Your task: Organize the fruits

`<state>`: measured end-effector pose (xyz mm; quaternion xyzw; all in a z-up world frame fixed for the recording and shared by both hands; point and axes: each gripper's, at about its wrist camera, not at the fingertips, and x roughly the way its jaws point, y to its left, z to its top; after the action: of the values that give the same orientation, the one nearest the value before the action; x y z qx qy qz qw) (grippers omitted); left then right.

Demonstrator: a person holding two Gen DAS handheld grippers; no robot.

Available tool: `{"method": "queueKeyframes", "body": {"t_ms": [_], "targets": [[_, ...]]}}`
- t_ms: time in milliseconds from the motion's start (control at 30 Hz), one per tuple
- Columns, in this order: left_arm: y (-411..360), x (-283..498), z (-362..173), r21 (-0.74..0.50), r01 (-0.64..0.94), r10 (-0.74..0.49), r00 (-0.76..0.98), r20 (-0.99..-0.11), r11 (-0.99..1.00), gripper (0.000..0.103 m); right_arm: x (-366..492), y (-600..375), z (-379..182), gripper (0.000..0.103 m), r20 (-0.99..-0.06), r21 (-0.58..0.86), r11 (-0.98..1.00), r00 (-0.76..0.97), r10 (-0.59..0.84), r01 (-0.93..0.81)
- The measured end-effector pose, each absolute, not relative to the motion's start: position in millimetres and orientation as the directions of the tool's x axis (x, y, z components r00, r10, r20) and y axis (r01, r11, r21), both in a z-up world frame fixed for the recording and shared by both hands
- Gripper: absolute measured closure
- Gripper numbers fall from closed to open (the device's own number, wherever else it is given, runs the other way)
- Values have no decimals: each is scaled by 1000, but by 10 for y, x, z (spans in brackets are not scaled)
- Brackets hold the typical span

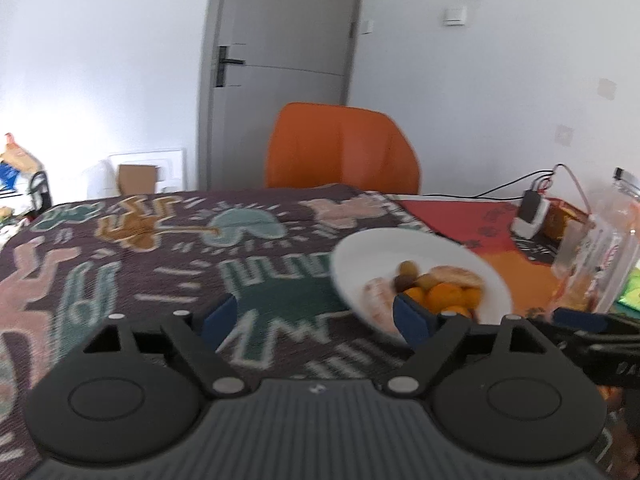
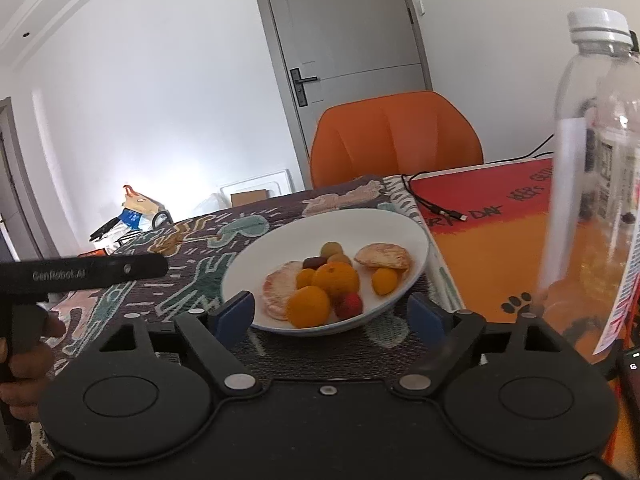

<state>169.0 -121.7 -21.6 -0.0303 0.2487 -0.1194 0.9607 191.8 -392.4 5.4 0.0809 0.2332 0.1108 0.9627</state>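
**Sitting full: a bowl of fruit between two slack tongs**

Sitting on a woven cloth point(image 2: 192, 284) with a busy pattern of teal, pink and ochre figures, a shallow white bowl point(image 2: 404, 236) with a smooth glazed look holds the fruit. Inside lie round oranges point(image 2: 335, 278), two peeled, pale pink citrus pieces with a rough pithy surface point(image 2: 382, 256), small olive-green grapes point(image 2: 332, 249), a dark oblong one point(image 2: 313, 262) and a small red berry-like fruit point(image 2: 349, 306).

The right gripper point(image 2: 330, 316) is released, its blue pads set wide with nothing between them; the near rim of the bowl lies just ahead of the gap, not touched by either pad. The left gripper point(image 1: 316, 320) is slack as well, with nothing between its blue pads. From its camera the bowl point(image 1: 360, 256) lies ahead and to the right, partly hidden behind the right-hand finger. A hand point(image 2: 28, 356) holds that black, matte plastic tool at the left of the right wrist view.

Beside the cloth lies a flat red-and-orange mat point(image 2: 496, 248) with printed paw marks. A clear ribbed plastic bottle point(image 2: 592, 168) with a white screw cap stands on it. An orange moulded chair point(image 2: 396, 136) faces the far edge of the table.
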Motion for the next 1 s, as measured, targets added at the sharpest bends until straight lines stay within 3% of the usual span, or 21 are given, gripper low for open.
{"method": "queueKeyframes", "body": {"t_ms": [267, 1000], "targets": [[-838, 1516, -222, -114, 138, -176, 859, -480, 984, 5, 1885, -3725, 100, 0, -433, 211, 960, 862, 262, -185], [-240, 857, 11, -107, 19, -69, 871, -487, 994, 0, 1589, -3149, 351, 0, -485, 226, 935, 801, 351, -273]]}}
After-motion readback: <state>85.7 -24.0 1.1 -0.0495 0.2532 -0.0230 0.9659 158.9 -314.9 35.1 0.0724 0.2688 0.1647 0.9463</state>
